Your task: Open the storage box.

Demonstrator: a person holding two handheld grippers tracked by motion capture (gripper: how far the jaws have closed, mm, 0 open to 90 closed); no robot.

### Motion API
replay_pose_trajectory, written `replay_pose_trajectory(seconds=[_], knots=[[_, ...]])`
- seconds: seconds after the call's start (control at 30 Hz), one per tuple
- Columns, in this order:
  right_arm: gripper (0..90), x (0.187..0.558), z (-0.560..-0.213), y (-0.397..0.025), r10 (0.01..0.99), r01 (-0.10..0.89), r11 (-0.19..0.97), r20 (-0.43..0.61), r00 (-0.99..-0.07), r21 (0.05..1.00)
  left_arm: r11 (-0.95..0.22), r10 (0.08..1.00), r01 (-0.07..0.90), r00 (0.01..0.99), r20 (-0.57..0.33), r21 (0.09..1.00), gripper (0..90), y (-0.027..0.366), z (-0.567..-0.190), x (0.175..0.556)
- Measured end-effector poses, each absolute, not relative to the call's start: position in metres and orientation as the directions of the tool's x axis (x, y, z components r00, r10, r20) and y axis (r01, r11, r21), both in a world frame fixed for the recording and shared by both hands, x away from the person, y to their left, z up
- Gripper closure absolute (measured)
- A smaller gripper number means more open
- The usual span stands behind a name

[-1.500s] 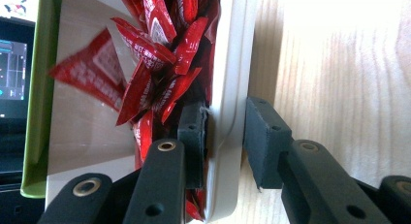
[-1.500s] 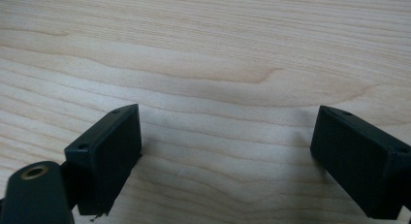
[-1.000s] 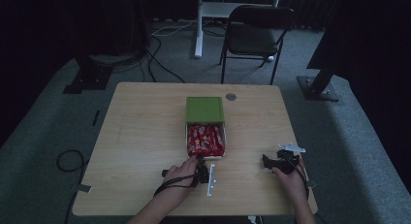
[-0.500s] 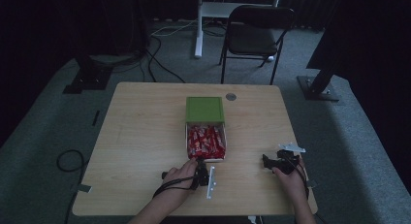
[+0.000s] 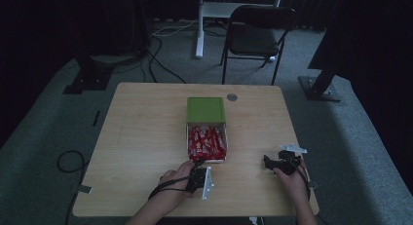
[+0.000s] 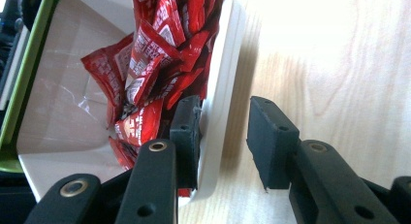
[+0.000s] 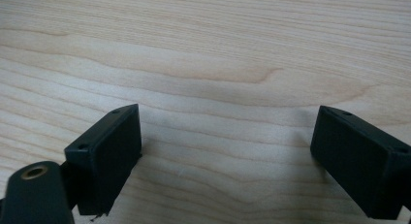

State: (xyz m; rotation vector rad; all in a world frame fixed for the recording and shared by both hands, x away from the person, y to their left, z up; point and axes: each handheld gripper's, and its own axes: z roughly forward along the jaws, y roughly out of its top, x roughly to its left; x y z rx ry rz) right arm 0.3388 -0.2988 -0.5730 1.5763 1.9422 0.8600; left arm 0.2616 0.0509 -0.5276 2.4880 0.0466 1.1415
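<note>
Two grippers: I hold one in each hand, both at the near part of the table (image 5: 146, 137).
Box: the white box (image 5: 187, 142) lies in the middle of the table, open, with its green lid (image 5: 205, 109) folded back on the far side.
Packets: many red packets (image 5: 207, 141) are heaped inside the box; in the left gripper view they (image 6: 155, 64) pile against the white wall (image 6: 220, 88).
Left gripper: my left gripper (image 5: 198, 172) is at the near edge of the box. In its own view the jaws (image 6: 223, 136) are apart and they straddle the box wall, one jaw inside among the packets, the other outside above the wood. If the inner jaw touches the wall, I cannot tell.
Right gripper: my right gripper (image 5: 278, 162) rests on the table, well apart from the box, at its right. Its jaws (image 7: 225, 156) are wide apart, with bare wood between them.
Beyond: a black chair (image 5: 258, 30) stands behind the table.
</note>
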Motion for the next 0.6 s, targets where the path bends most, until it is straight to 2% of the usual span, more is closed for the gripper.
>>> replay_pose_trajectory(seconds=[0.6], knots=[[10.4, 0.339, -0.573, -0.299, 0.977, 0.667, 0.134, 0.014, -0.211, 0.733, -0.861, 0.330, -0.043, 0.710, 0.622, 0.506, 64.7, 0.083, -0.525, 0.260]])
